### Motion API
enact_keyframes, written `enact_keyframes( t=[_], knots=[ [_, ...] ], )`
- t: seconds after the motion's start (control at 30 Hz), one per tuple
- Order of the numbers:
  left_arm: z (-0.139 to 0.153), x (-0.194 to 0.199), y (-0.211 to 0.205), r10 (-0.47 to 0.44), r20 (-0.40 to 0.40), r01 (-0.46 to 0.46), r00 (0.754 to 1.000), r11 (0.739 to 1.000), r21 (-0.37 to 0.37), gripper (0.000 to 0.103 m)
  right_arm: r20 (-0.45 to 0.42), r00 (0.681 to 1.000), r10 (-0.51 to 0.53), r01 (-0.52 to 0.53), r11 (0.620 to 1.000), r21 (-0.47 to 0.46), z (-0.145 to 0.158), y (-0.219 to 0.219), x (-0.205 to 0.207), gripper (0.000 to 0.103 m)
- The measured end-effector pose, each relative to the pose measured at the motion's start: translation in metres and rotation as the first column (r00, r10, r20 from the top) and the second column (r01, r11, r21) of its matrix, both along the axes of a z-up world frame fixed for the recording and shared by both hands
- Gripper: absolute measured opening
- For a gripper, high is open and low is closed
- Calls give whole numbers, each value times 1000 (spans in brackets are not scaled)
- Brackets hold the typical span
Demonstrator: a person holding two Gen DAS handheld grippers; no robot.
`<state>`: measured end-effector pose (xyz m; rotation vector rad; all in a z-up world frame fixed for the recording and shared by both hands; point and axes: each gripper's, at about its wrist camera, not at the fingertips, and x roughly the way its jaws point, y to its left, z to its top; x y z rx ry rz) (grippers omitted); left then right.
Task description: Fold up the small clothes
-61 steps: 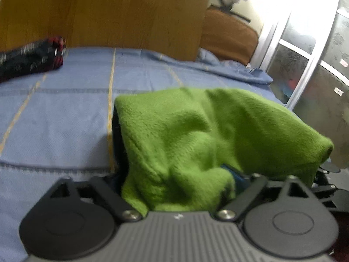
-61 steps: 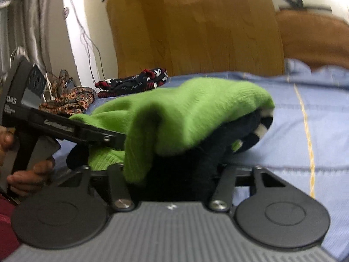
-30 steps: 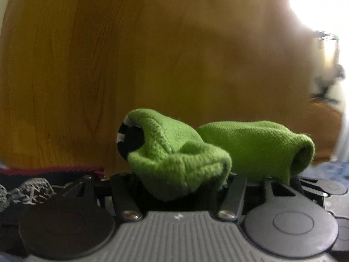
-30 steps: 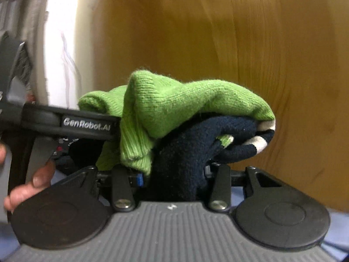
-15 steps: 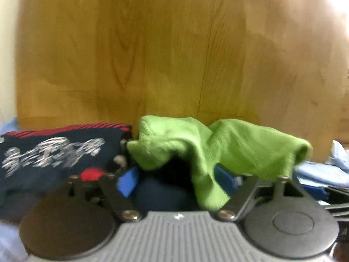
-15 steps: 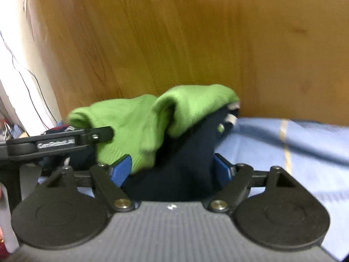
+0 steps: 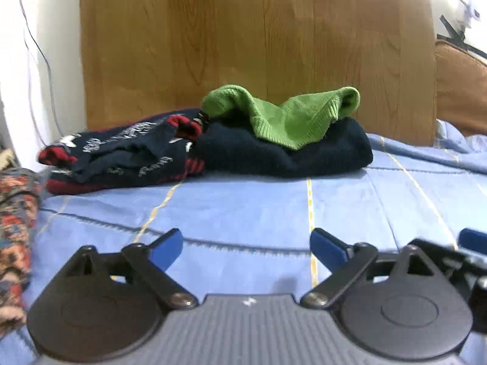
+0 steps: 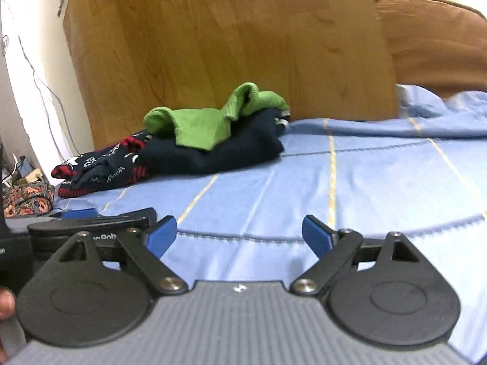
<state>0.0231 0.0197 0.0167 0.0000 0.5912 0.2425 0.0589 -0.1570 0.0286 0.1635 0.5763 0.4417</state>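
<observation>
- Left tongs (image 7: 246,248): blue pads spread wide, nothing between them, low over the bed (image 7: 243,206)
- Right tongs (image 8: 239,237): likewise spread and holding nothing; in its view the left tongs' black body lies just beside its left pad, part of the lettering cut off
- At the right edge of the left view a blurred black linkage with a blue tip pokes in, too smeared to read clearly
- Bottom-left corner of the right view: a sliver of a finger, mostly out of frame
- The bed's blue cover has thin yellow and dark stitched lines; open cover lies between both tongs and the clothes
- Floral cloth (image 7: 15,228) bunches at the left edge of the bed, cut off by the frame; in the right view small items sit behind it, too small to tell
- Green-navy bundle (image 7: 286,140) rests on the bed near the headboard, well apart from both tongs; the green part is draped loosely over the navy part, with a striped edge peeking at one end
- Patterned bundle (image 7: 121,155), navy with red trim and white print, lies touching the green-navy bundle on its left
- Headboard (image 7: 258,45), wood, stands upright behind both bundles; whether they touch it cannot be told
- Brown cushion (image 8: 435,39) to the headboard's right, partly cut off
- Thin cables run down the white wall at far left
</observation>
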Motion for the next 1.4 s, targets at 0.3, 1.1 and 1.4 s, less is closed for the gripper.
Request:
enact_keyframes(
  t=[0.3,1.1,1.4],
  knots=[
    [4,-12,-12,43,-9,-42,999,996,81,100,15,995,-98,98,995,-23,-4,-4,-23,103],
    [-2,-6,-11,33,-52,-28,998,996,86,103,-34,996,-84,86,995,43,-7,-12,-24,103],
    [-2,-8,-13,20,-46,-16,999,996,87,103,-45,997,-66,68,996,55,-7,-13,-23,103]
  ],
)
